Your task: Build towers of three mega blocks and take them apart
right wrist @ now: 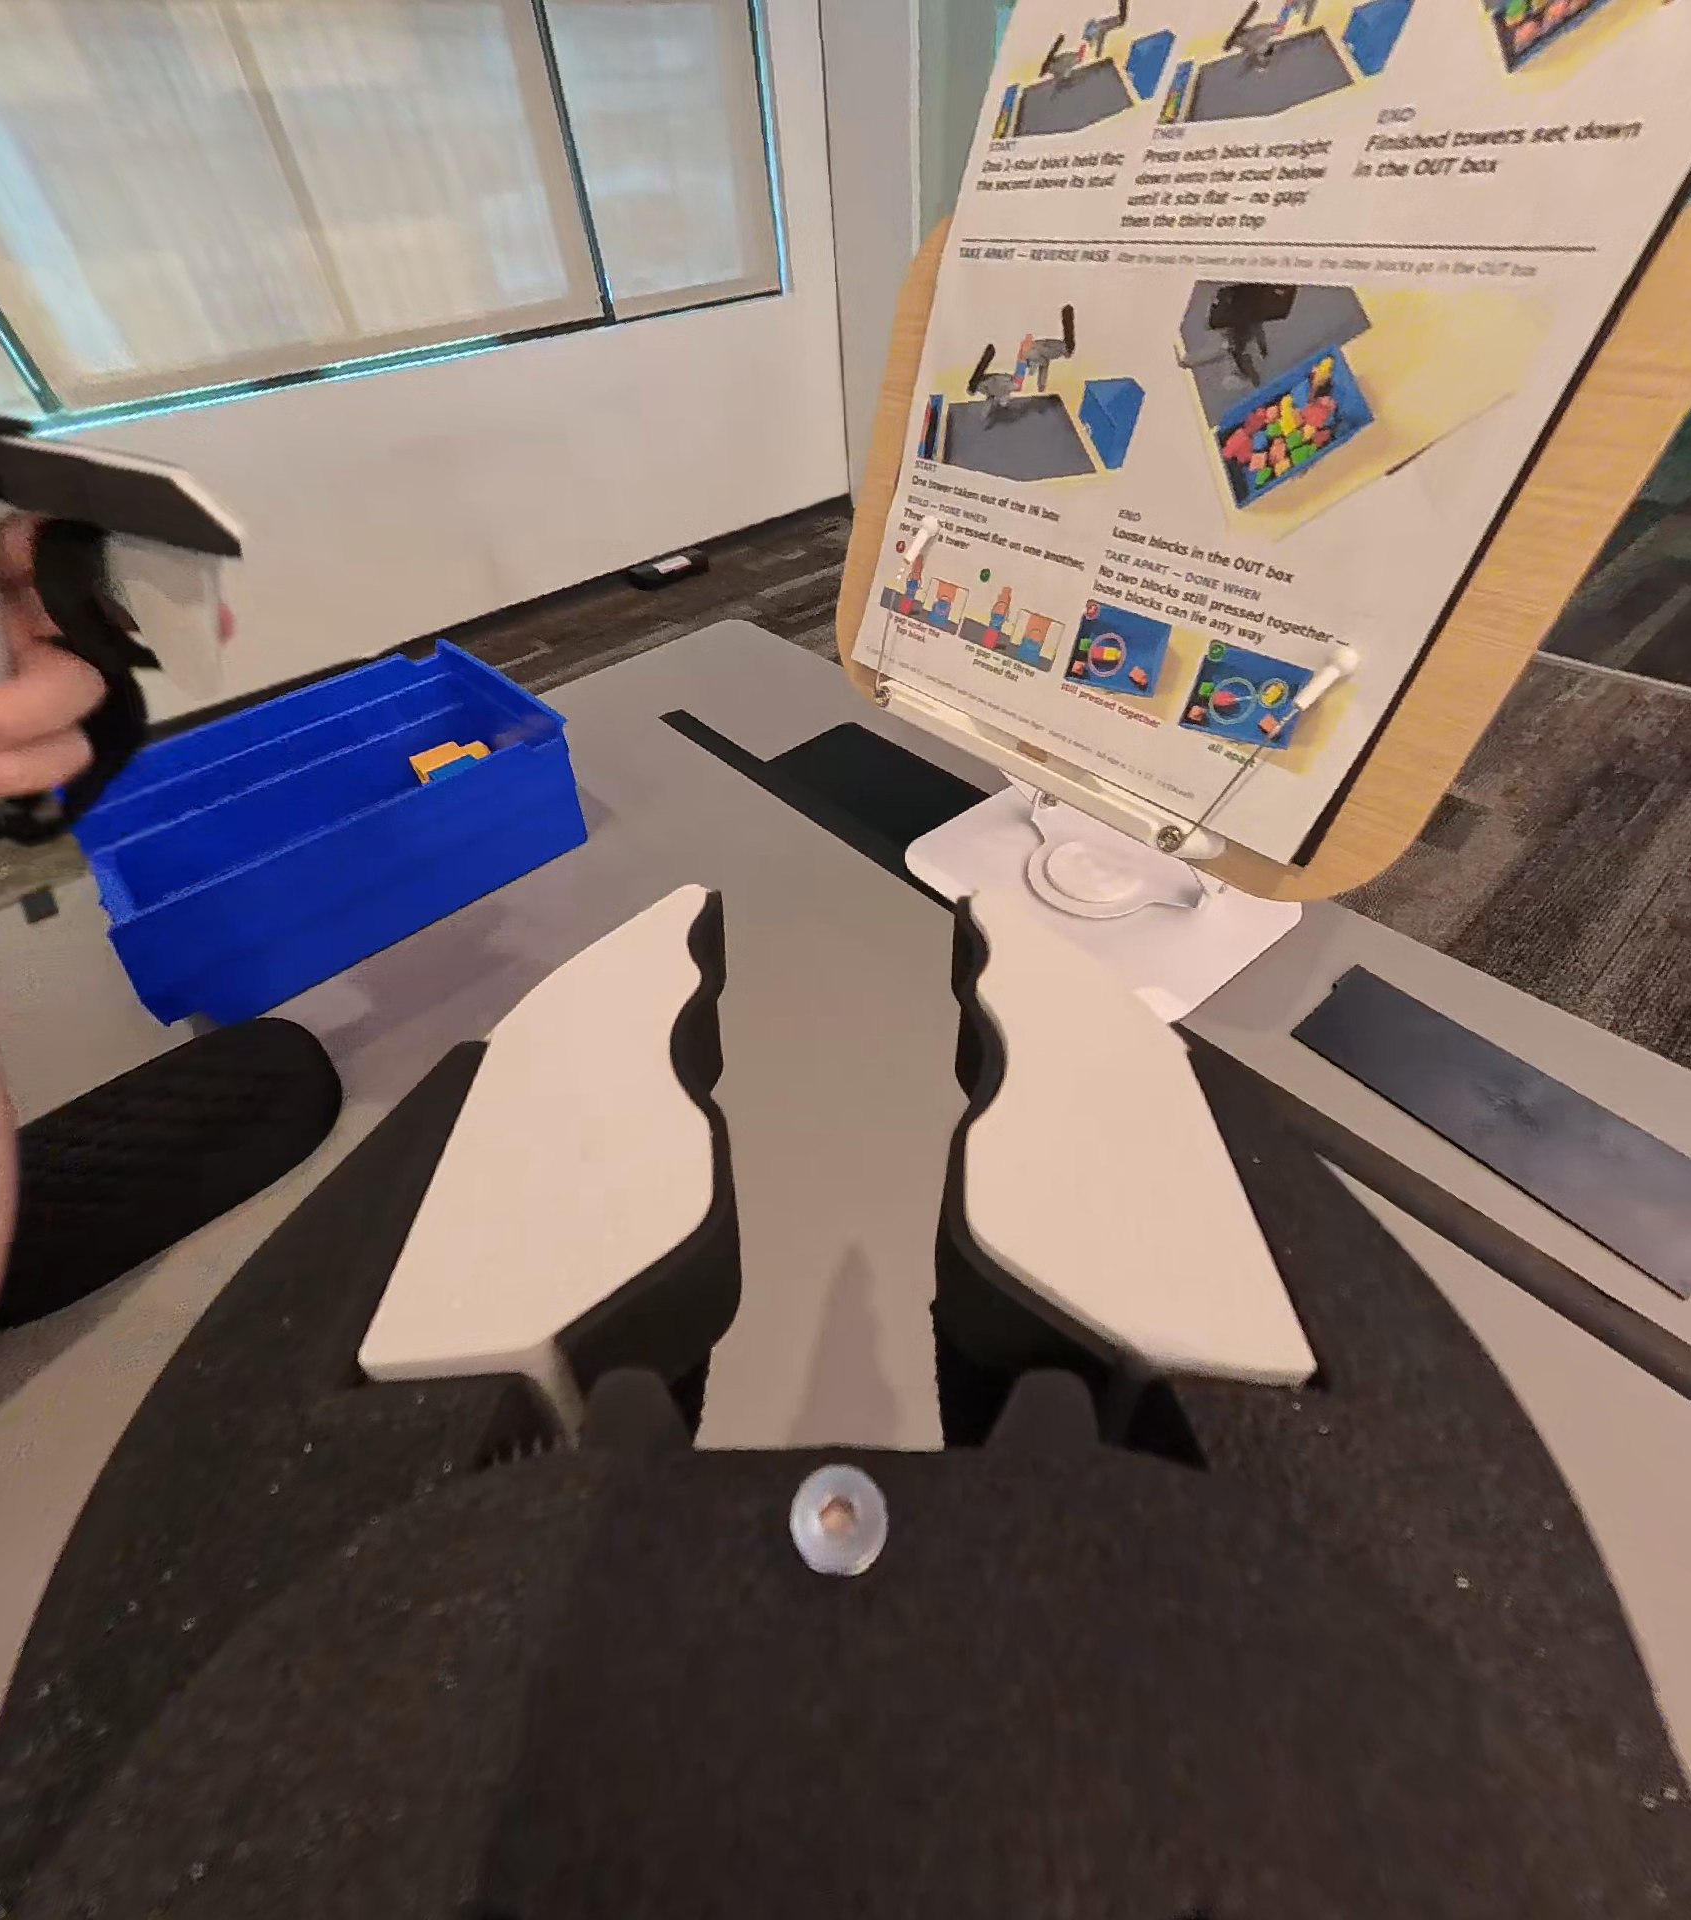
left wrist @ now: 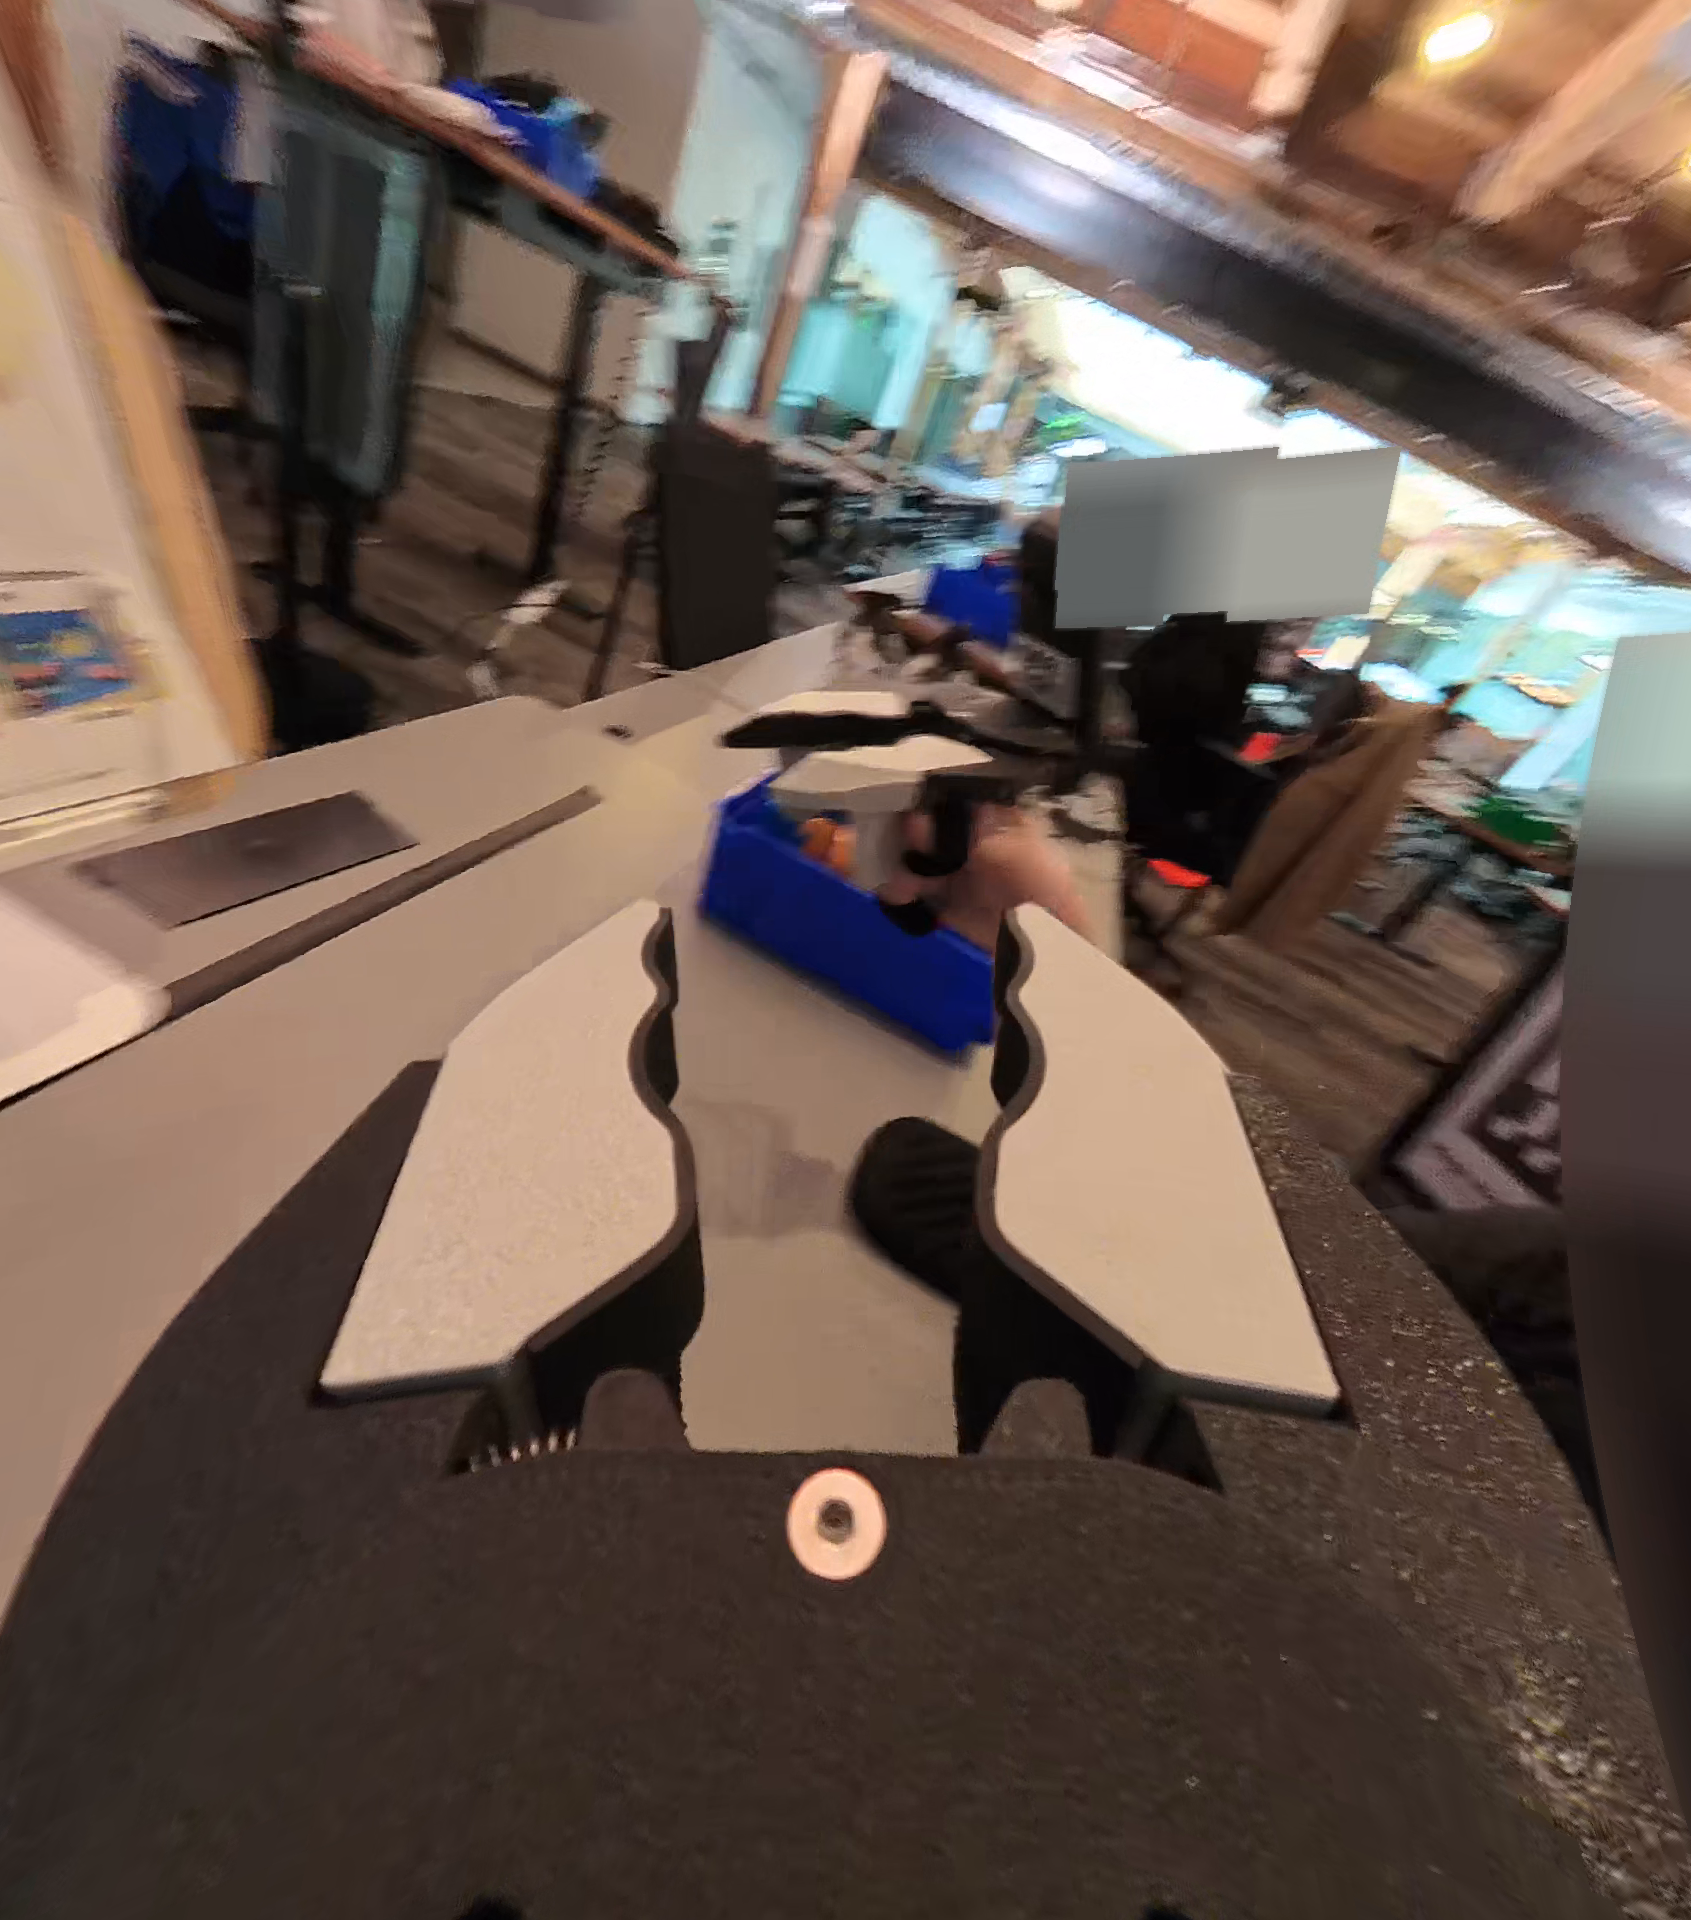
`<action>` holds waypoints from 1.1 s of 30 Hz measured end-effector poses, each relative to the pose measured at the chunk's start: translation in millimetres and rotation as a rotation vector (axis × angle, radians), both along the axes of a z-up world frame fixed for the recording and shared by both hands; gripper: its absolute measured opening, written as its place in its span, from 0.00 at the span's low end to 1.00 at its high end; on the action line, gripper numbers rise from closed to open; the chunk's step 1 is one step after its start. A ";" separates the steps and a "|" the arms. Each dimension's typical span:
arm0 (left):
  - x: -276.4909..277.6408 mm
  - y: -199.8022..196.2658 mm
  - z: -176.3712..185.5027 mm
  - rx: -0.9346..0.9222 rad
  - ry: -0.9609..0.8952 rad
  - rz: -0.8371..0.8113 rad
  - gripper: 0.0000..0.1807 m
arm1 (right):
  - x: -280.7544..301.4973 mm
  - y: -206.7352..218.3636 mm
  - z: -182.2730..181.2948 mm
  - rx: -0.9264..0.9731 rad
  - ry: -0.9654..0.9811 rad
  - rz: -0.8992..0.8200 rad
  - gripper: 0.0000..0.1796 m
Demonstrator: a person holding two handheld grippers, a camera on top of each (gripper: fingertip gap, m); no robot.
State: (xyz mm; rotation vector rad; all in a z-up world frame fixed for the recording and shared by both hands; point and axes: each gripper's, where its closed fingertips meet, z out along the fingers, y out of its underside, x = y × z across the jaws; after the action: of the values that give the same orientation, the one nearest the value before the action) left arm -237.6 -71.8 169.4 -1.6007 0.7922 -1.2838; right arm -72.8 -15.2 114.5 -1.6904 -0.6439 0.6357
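My left gripper [left wrist: 836, 920] is open and empty above the grey table [left wrist: 197, 1091]. It points at a blue bin [left wrist: 841, 935] with an orange block [left wrist: 823, 836] showing inside. The other gripper [left wrist: 846, 753], held in a hand, hovers over that bin. My right gripper [right wrist: 836, 909] is open and empty over the table [right wrist: 820, 1039]. A second blue bin [right wrist: 321, 831] at the left holds a yellow and blue block stack [right wrist: 449, 762]. The left gripper [right wrist: 41, 540], held in a hand, is beside that bin at the far left.
An instruction sheet on a wooden stand [right wrist: 1277, 436] with a white base [right wrist: 1111, 904] stands at the back right. Black strips [right wrist: 1537, 1132] lie on the table. A black padded rest [right wrist: 166, 1143] lies at the left. Desks and chairs [left wrist: 1236, 727] fill the room behind.
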 end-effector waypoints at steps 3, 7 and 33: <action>-69.4 34.0 -11.3 -0.002 0.168 0.275 0.32 | 9.9 3.3 -1.7 -0.019 0.028 -0.011 0.23; -187.4 79.6 -58.3 -0.094 0.459 0.569 0.31 | 15.8 6.7 -0.3 -0.039 0.096 -0.001 0.22; -337.0 142.4 -270.4 -0.813 0.938 0.805 0.23 | 24.0 17.8 -15.0 -0.089 0.077 -0.024 0.22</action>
State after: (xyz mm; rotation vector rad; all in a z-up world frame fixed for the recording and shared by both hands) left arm -574.6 70.6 -101.0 -2.8382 0.0025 -0.1707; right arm -48.8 2.6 99.5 -1.7440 -0.5467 0.7182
